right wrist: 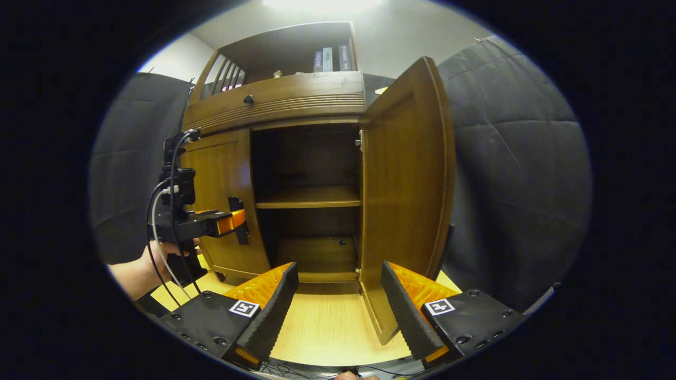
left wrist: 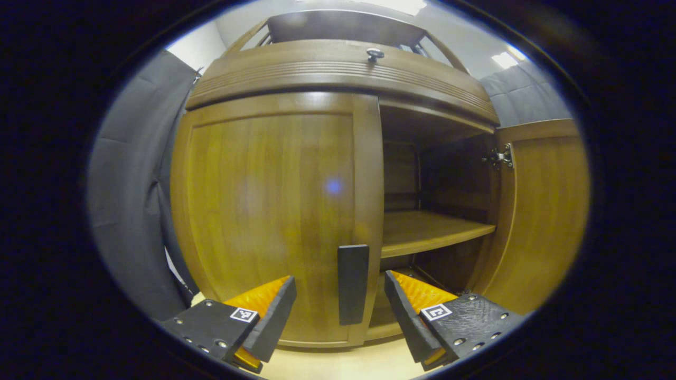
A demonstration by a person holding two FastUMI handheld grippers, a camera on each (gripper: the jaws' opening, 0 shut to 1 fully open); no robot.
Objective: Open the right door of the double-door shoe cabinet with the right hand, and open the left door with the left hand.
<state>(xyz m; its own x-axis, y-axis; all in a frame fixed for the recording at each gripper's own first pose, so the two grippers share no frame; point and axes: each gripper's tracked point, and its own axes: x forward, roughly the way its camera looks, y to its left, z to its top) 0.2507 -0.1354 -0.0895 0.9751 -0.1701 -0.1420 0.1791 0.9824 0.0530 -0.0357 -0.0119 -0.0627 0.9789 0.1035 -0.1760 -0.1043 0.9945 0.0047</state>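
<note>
The wooden shoe cabinet (left wrist: 338, 74) has its left door (left wrist: 269, 211) shut and its right door (left wrist: 544, 211) swung wide. A dark vertical handle (left wrist: 353, 284) sits at the left door's inner edge. My left gripper (left wrist: 340, 311) is open, its fingers on either side of that handle, just short of it. In the right gripper view the right door (right wrist: 406, 190) stands open toward me, and my right gripper (right wrist: 338, 306) is open and empty, back from the cabinet. The left gripper (right wrist: 232, 221), held by a hand (right wrist: 158, 253), is at the left door's handle (right wrist: 238, 219).
Inside the cabinet are a middle shelf (right wrist: 309, 196) and a bottom compartment (right wrist: 317, 253). A drawer knob (right wrist: 248, 98) sits above the doors and books (right wrist: 327, 59) stand on top. Light wood floor (right wrist: 327, 322) lies in front; black cloth walls flank both sides.
</note>
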